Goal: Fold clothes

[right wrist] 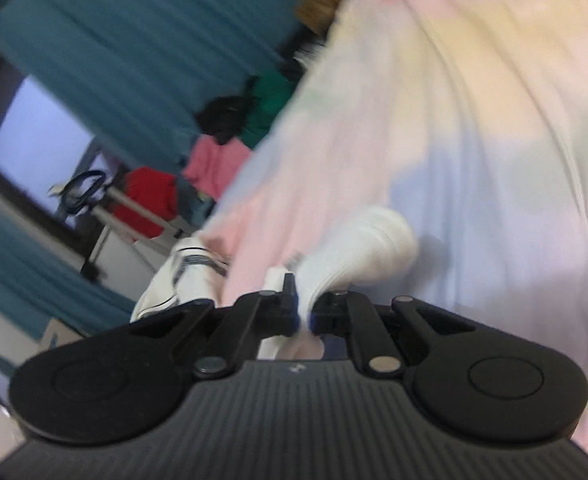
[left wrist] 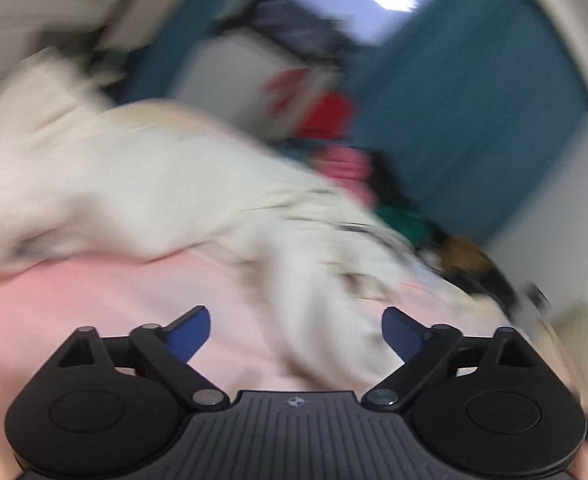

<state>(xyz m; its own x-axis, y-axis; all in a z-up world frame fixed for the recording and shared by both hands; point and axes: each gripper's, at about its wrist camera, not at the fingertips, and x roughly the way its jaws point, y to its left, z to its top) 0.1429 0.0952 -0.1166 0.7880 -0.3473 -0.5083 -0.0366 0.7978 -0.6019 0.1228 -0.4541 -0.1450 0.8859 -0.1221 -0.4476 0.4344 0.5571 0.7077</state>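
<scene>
In the blurred left wrist view my left gripper [left wrist: 295, 334] is open and empty, its blue pads wide apart above the pale pink bed sheet [left wrist: 94, 312]. A crumpled white garment [left wrist: 154, 184] lies across the sheet just ahead of it, one fold reaching down between the fingers. In the right wrist view my right gripper [right wrist: 302, 308] is shut on a white ribbed piece of cloth [right wrist: 357, 252], which bulges out ahead of the jaws. A pastel pink, blue and yellow sheet [right wrist: 473, 140] lies behind it.
A pile of clothes, red [left wrist: 325, 116], pink [left wrist: 341, 164] and green [left wrist: 401, 220], lies at the far side by the teal curtain [left wrist: 453, 112]. The same pile [right wrist: 218, 160] shows in the right wrist view beside a window [right wrist: 34, 128] and a metal rack [right wrist: 134, 208].
</scene>
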